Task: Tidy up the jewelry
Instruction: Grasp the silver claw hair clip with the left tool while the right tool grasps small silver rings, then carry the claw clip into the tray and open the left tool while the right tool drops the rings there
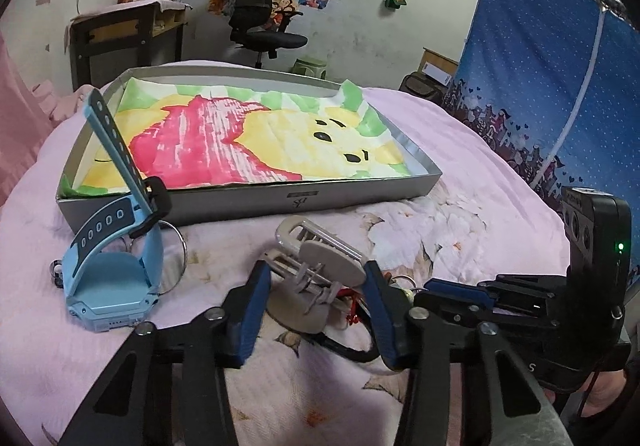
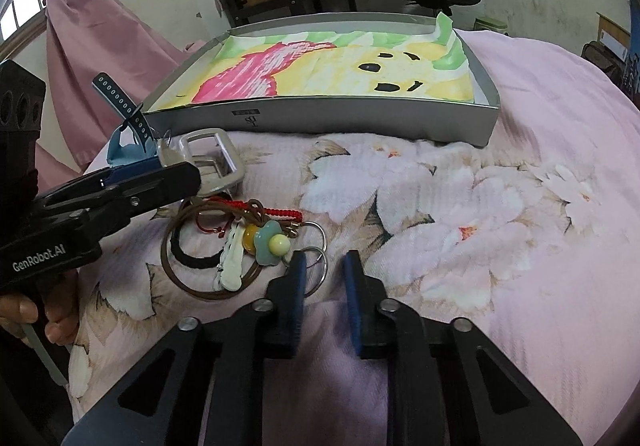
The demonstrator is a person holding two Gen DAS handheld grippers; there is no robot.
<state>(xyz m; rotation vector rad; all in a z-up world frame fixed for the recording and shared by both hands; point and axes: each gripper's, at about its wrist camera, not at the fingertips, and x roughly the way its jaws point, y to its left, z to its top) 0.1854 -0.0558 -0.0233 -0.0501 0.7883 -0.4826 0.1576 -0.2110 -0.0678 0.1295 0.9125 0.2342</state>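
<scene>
A grey hair claw clip (image 1: 316,270) lies on the pink floral quilt between the open fingers of my left gripper (image 1: 318,286), which are on either side of it without clearly touching. In the right wrist view the left gripper (image 2: 176,174) hovers by the clip (image 2: 212,160). A blue smartwatch (image 1: 112,258) stands to the left. A pile of hair ties, a red cord, a flower charm (image 2: 272,242) and key rings (image 2: 316,262) lies just left of my right gripper (image 2: 324,278), which is open and empty. A grey shallow box (image 1: 248,198) with a cartoon lining sits behind.
The box (image 2: 320,118) takes up the far middle of the bed. A blue dotted wardrobe (image 1: 540,86) stands on the right. A pink curtain (image 2: 92,38) hangs on the left. A desk and an office chair (image 1: 260,14) stand by the far wall.
</scene>
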